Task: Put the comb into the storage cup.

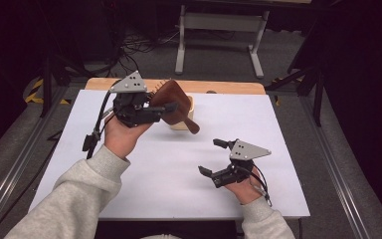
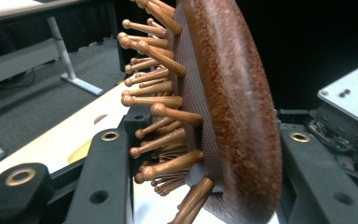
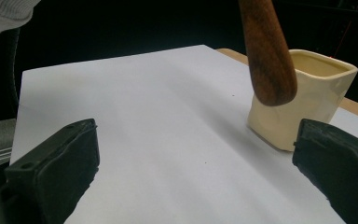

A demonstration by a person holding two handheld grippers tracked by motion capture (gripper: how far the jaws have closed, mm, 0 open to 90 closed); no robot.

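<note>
A brown wooden hairbrush (image 1: 171, 98) with round-tipped wooden pins hangs above the table, and my left gripper (image 1: 166, 110) is shut on its head. In the left gripper view the pins of the hairbrush (image 2: 233, 102) point left and its oval back faces right between the jaws of the left gripper (image 2: 205, 179). The handle slants down in front of a cream square cup (image 1: 191, 107). My right gripper (image 1: 211, 157) rests low at the right front, open and holding nothing. In the right gripper view its open gripper (image 3: 196, 172) faces the cup (image 3: 307, 102), with the brush handle (image 3: 265, 51) hanging just before it.
A white sheet (image 1: 179, 164) covers the table, with a wooden strip (image 1: 219, 85) showing along the far edge. Beyond it stand a grey table frame (image 1: 219, 30) and cables on the floor.
</note>
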